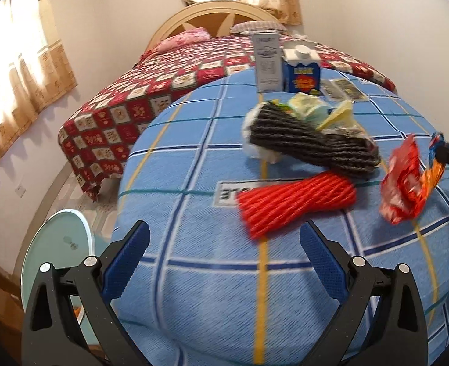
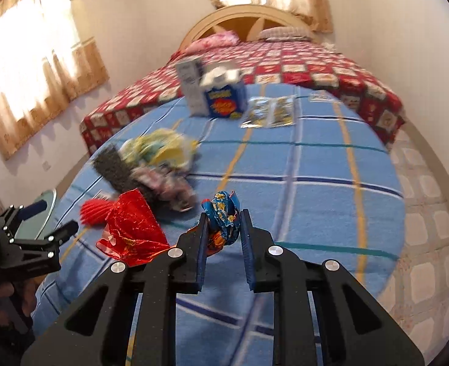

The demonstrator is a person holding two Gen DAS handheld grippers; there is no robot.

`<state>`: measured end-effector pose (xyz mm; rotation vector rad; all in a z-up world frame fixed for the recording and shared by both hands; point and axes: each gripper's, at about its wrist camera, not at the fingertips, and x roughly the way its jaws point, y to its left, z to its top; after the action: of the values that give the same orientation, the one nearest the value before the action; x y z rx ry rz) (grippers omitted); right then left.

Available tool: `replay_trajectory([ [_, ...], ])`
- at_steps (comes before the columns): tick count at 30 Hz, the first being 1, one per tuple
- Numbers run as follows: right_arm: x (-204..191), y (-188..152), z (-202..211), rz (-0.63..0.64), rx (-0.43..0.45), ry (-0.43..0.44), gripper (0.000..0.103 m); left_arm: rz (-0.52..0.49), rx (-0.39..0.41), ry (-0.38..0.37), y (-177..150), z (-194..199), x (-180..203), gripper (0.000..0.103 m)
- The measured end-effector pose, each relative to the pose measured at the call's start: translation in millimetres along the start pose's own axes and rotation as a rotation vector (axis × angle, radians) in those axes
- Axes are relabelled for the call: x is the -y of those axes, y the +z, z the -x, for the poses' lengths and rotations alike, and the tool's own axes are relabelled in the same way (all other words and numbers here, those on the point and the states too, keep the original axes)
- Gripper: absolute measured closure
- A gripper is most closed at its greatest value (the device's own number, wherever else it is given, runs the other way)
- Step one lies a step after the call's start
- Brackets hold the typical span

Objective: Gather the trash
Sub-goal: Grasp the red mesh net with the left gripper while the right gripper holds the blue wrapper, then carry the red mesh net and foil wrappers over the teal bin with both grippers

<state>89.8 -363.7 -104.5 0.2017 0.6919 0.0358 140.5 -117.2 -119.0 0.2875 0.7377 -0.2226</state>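
Note:
My right gripper [image 2: 224, 219] is shut on a crumpled snack wrapper [image 2: 223, 218], blue and orange at the pinch, with its red foil part [image 2: 133, 235] hanging left above the blue checked bedspread [image 2: 316, 207]. The wrapper shows in the left wrist view [image 1: 404, 180], held by the right gripper [image 1: 444, 154] at the frame's right edge. My left gripper [image 1: 224, 244] is open and empty, low over the bedspread [image 1: 194, 274]. It shows at the far left of the right wrist view [image 2: 56, 216]. A red foam net [image 1: 294, 204] lies just ahead of it.
A dark foam net with crumpled yellow bags [image 1: 313, 134] lies mid-bed. A grey box [image 1: 267, 61], a blue carton [image 1: 302, 71] and flat sachets [image 2: 270, 111] stand further back. A round glass table [image 1: 56, 262] stands left of the bed. A second bed [image 1: 163, 76] lies behind.

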Motion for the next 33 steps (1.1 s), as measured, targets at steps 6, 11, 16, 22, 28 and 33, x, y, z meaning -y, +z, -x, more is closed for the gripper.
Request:
replay_trajectory([
  [6,23,-10,-6,-0.02,-0.004,-0.072,0.082,-0.033,-0.07,-0.084,9,-25,20,0.049],
  [11,28,-15,-4,-0.028,-0.003,-0.054,0.082,-0.032,-0.105,-0.13,2,-33,24,0.087],
  [16,25,-16,2,-0.029,0.019,-0.017,0.082,-0.041,-0.068,-0.119,-2,-11,13,0.092],
  [22,2,-7,17,-0.002,0.067,0.038,0.082,-0.015,0.001,-0.06,-7,30,-25,0.093],
  [28,-22,4,22,0.037,0.107,0.044,0.082,0.035,0.039,-0.008,-10,54,-59,0.093],
  [33,-26,17,22,0.029,0.123,0.021,0.082,0.0,0.05,-0.054,-11,62,-49,0.093],
])
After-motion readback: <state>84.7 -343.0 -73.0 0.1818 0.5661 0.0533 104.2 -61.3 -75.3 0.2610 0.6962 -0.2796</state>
